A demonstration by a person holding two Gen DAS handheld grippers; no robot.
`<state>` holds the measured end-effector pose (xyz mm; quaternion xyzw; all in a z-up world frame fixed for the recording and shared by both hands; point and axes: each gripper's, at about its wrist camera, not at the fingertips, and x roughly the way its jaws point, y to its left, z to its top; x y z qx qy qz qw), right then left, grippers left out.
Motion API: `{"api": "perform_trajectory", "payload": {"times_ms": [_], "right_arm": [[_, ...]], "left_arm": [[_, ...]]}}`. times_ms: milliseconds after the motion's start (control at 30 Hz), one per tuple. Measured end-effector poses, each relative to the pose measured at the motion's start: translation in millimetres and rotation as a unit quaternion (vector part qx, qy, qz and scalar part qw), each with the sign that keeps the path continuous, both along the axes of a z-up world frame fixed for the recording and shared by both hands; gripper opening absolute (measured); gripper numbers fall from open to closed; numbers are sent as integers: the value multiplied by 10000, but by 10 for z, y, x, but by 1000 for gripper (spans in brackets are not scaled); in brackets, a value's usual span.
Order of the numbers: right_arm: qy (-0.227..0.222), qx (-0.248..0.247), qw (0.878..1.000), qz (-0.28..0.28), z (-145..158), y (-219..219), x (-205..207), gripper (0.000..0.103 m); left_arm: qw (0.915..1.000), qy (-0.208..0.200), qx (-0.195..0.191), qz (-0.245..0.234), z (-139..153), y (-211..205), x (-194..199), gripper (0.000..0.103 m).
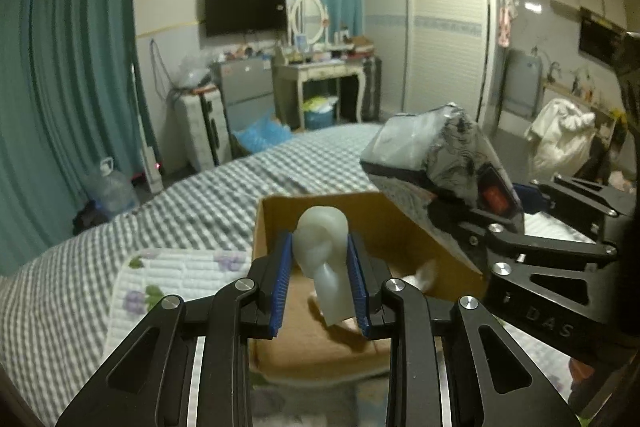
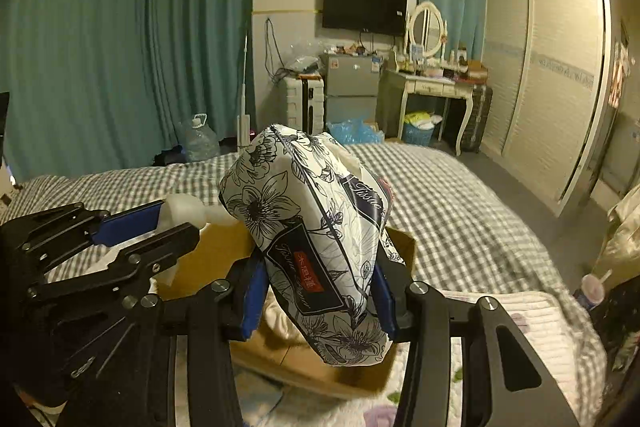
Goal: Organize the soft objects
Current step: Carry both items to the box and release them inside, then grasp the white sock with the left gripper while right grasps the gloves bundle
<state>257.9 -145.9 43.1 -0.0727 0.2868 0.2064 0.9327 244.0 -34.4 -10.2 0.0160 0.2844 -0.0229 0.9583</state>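
Observation:
My left gripper (image 1: 320, 259) is shut on a pale rubbery soft toy (image 1: 325, 251) and holds it above an open cardboard box (image 1: 276, 215) on the bed. My right gripper (image 2: 320, 283) is shut on a floral tissue pack (image 2: 316, 227) and holds it over the same box (image 2: 404, 243). In the left wrist view the tissue pack (image 1: 436, 155) hangs over the box's right side, with the right gripper (image 1: 452, 219) below it. In the right wrist view the left gripper (image 2: 176, 215) and its toy (image 2: 188, 209) are at the left.
The box stands on a floral quilted mat (image 1: 168, 279) on a grey checked bed (image 1: 200, 195). Something pale lies inside the box (image 1: 420, 275). Teal curtains (image 1: 68, 87), a water jug (image 1: 110, 187), a dressing table (image 1: 320, 71) and a wardrobe (image 1: 440, 27) stand beyond the bed.

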Motion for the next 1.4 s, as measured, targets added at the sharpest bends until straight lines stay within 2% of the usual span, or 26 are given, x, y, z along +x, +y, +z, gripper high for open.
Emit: {"api": "perform_trajectory", "payload": {"times_ms": [200,233,333,367,400,433,467,533,600,700,800,900,967,1033,1133,1267,1400], "right_arm": [[374,-104,9992,0,-399,-25,407,46],[427,-77,9991,-22,-437,-72,446,47],[678,172,9975,-45,-495,-191,561,52],[690,204,9974,-76,-497,-223,555,58],[654,224,9975,-147,-461,-260,540,65],[612,240,9977,-160,-430,-284,534,66],[543,259,9980,-175,-366,-314,496,67],[428,261,9985,-239,-219,-355,386,71],[215,300,9988,-321,14,-399,235,79],[-1,447,9980,-445,388,-460,22,80],[-168,768,9953,-560,778,-508,-285,88],[-241,787,9953,-506,1007,-527,-700,90],[-348,897,9940,-525,1076,-579,-1036,97],[-416,991,9926,-564,1039,-623,-1355,103],[-371,954,9934,-521,850,-596,-1702,103],[-150,564,9972,-476,393,-402,-1972,103],[60,239,9990,-360,-80,-135,-2111,103]], "left_arm": [[9995,214,230,-77,-319,-60,291,28],[9994,206,279,-74,-355,-73,314,31],[9991,241,305,-141,-377,-131,314,32],[9990,283,321,-137,-373,-129,313,34],[9989,305,357,-89,-356,-126,313,37],[9988,297,382,-22,-342,-115,311,49],[9989,264,382,27,-303,-97,269,64],[9993,114,337,96,-172,-56,142,75],[9996,-67,245,84,42,1,-40,76],[9990,-369,235,100,408,64,-347,77],[9969,-723,286,97,756,129,-713,85],[9938,-1076,258,101,1050,227,-1116,91],[9925,-1211,184,56,1169,326,-1355,91],[9915,-1294,126,-82,1201,418,-1553,91],[9911,-1300,262,-101,1094,471,-1798,91],[9954,-885,334,-121,698,529,-1929,91],[9984,-555,61,-29,226,629,-1977,91]]}}
